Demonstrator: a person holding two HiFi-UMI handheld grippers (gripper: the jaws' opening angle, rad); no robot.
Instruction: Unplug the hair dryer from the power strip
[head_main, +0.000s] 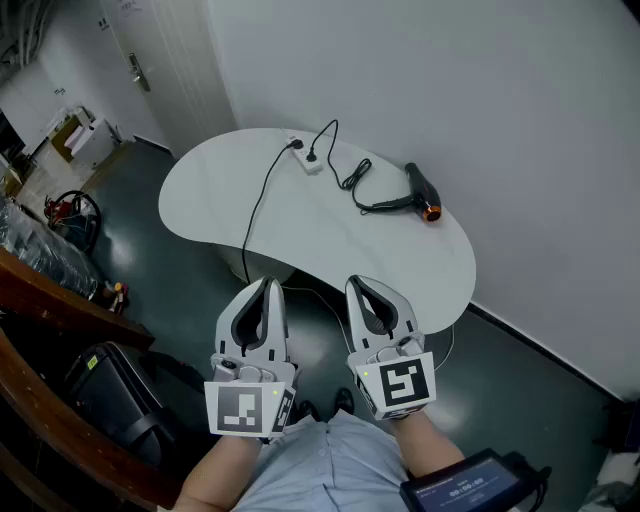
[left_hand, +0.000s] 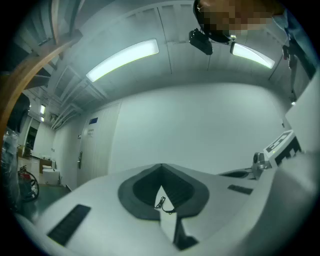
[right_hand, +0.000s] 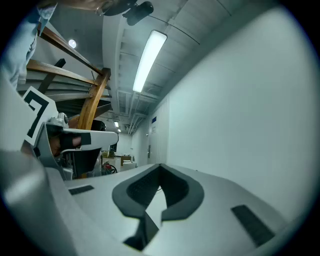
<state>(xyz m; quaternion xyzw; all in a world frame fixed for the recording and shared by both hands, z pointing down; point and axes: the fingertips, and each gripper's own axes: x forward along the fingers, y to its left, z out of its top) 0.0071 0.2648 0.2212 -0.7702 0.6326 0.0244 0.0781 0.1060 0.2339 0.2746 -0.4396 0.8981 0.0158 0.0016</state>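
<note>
Closest to the person, both tools are held at chest height, well short of the work. The left gripper (head_main: 268, 285) is clenched on nothing, its dark padded tips meeting with only air behind them. The right gripper (head_main: 360, 285) is pressed shut and empty too.

Beyond them, at twelve o'clock, stands a smooth white kidney-shaped table (head_main: 330, 245). The power strip's own black lead (head_main: 262, 195) runs up across it from the near edge.

At the far side, around eleven to twelve o'clock, lies the small white power strip (head_main: 306, 159) with the dryer's black plug (head_main: 312, 156) seated in it. The thin dryer cord (head_main: 356, 180) loops loosely off towards one o'clock, where the black hair dryer (head_main: 419, 190) lies on its side, its nozzle end orange.

The strip looks light and likely to slide or lift on that slick top, so I'd pin its hard plastic body with one gripper. The plug is stiff and small; I'd pinch its body, not the limp cord.
</note>
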